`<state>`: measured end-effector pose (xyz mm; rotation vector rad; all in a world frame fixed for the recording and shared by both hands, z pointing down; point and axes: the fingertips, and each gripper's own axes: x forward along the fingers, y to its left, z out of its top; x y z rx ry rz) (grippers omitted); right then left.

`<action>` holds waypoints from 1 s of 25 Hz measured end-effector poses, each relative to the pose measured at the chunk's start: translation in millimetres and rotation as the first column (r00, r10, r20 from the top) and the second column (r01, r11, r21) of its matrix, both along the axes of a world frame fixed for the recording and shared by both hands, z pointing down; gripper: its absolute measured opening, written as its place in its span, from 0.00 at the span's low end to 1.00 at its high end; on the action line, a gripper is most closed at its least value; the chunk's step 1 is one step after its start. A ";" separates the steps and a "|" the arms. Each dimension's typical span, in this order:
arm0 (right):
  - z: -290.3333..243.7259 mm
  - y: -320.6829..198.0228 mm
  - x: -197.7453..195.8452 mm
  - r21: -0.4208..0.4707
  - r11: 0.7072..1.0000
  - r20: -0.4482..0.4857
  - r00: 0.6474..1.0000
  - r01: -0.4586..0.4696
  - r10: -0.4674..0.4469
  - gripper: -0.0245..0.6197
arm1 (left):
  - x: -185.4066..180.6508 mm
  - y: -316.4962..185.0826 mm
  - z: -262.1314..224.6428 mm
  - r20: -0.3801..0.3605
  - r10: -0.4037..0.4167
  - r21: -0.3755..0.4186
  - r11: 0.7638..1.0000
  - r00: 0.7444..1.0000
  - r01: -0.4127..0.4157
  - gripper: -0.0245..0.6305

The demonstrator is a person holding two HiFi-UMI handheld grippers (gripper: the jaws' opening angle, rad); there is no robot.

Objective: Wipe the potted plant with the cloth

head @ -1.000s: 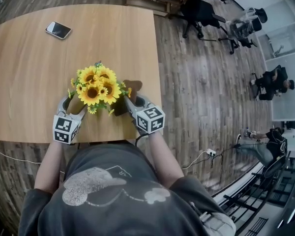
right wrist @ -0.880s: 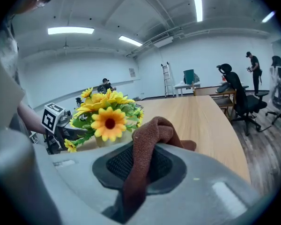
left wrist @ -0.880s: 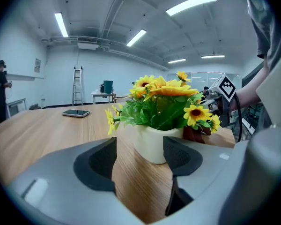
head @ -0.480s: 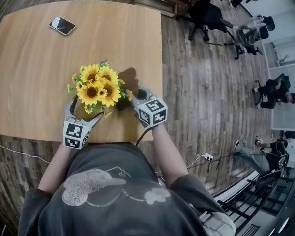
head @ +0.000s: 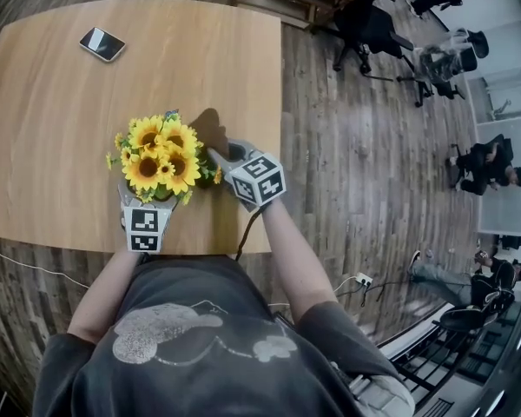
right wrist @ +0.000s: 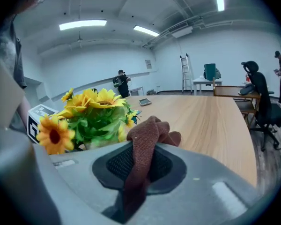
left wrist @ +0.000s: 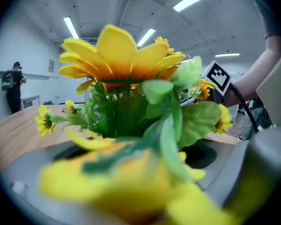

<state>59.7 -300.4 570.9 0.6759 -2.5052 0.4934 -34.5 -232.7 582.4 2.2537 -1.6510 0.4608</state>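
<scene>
The potted plant (head: 156,156), a bunch of yellow sunflowers with green leaves, stands near the table's front edge. My left gripper (head: 146,196) reaches in from below the blooms. In the left gripper view the plant (left wrist: 126,78) fills the gap between the jaws, which have just been opening and stand wide, open. My right gripper (head: 221,159) is at the plant's right side, shut on a brown cloth (right wrist: 147,139) that bunches up past its pads. The plant (right wrist: 93,114) shows just left of the cloth. The pot itself is mostly hidden by leaves.
A phone (head: 102,44) lies at the far left of the wooden table (head: 61,129). The table's right edge (head: 283,146) drops to a wood floor with office chairs (head: 365,24) and seated people (head: 482,159) beyond. My own arms and torso fill the foreground.
My left gripper has slid right, from beside the plant to under its blooms, with its jaws spreading. The right gripper has moved farther up along the plant's right side, still holding the cloth.
</scene>
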 end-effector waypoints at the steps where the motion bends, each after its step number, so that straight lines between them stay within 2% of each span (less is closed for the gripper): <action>1: 2.6 -1.7 -1.8 -0.010 1.000 0.009 1.000 0.003 -0.003 0.11 | -0.4 0.2 1.5 0.005 -0.015 0.002 1.000 1.000 0.015 0.97; 5: 1.3 -12.5 -16.8 -0.034 0.999 0.039 0.999 0.031 -0.030 0.11 | -8.5 -1.7 -3.8 0.007 -0.044 0.008 0.999 0.999 0.044 0.90; 9: -0.4 -10.9 -33.6 -0.052 0.993 0.051 0.993 0.107 -0.104 0.11 | -5.6 -1.1 -9.4 0.008 -0.010 0.010 1.000 1.000 0.010 0.89; 11: 4.0 -5.1 -41.7 -0.089 0.986 0.057 0.989 0.143 -0.138 0.11 | -3.9 0.5 -9.6 0.009 0.016 0.011 1.000 1.000 -0.016 0.89; 15: 11.3 5.6 -52.6 -0.158 0.971 0.090 0.982 0.179 -0.167 0.11 | 0.8 2.8 -8.2 0.004 0.132 0.008 0.991 0.991 -0.132 0.89; 19: 13.7 17.3 -52.2 -0.162 0.960 0.086 0.973 0.227 -0.216 0.11 | 2.6 5.0 -6.8 0.001 0.243 0.012 0.970 0.970 -0.243 0.89; 25: 13.0 43.5 -40.3 -0.156 0.953 0.065 0.966 0.258 -0.251 0.11 | 2.2 8.0 -7.0 -0.001 0.350 0.007 0.937 0.937 -0.350 0.89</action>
